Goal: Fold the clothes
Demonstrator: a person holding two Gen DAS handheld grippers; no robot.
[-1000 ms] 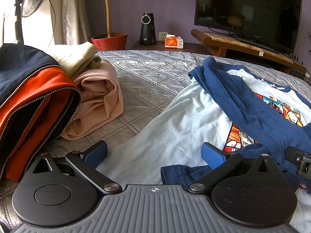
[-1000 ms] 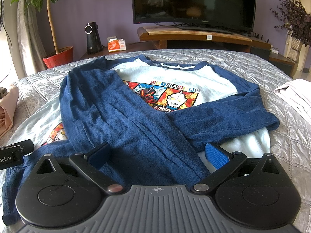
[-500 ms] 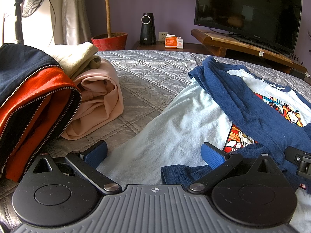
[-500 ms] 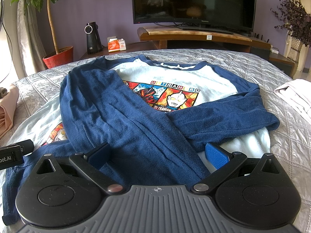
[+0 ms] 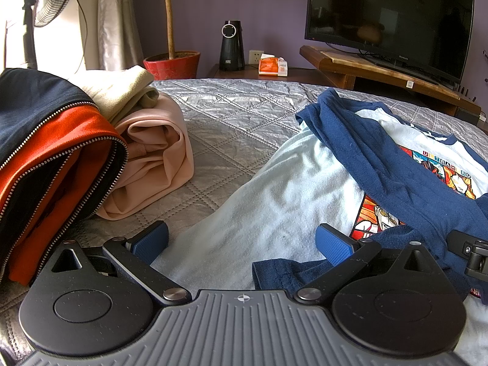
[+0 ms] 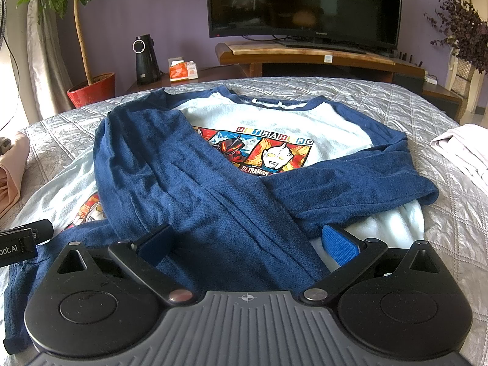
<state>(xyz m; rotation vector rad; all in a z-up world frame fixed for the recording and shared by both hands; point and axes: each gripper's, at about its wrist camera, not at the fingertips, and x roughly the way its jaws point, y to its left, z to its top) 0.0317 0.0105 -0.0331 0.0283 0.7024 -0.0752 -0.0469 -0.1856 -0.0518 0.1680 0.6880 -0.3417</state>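
A white shirt with navy sleeves and a cartoon print (image 6: 274, 152) lies flat on the grey quilted bed (image 6: 350, 88), both sleeves folded across its front. It also shows in the left wrist view (image 5: 289, 201). My left gripper (image 5: 241, 241) is open, low over the shirt's near left hem, with white cloth between its blue pads. My right gripper (image 6: 247, 241) is open over the crossed navy sleeves near the bottom hem. Neither holds anything.
A stack of folded clothes lies at the left: a navy and orange zip jacket (image 5: 45, 158), a pink garment (image 5: 152, 158) and a beige one (image 5: 116, 91). A pale folded garment (image 6: 463, 149) lies at the right. A TV (image 6: 305, 3) on a wooden stand and a potted plant (image 6: 91, 88) stand beyond the bed.
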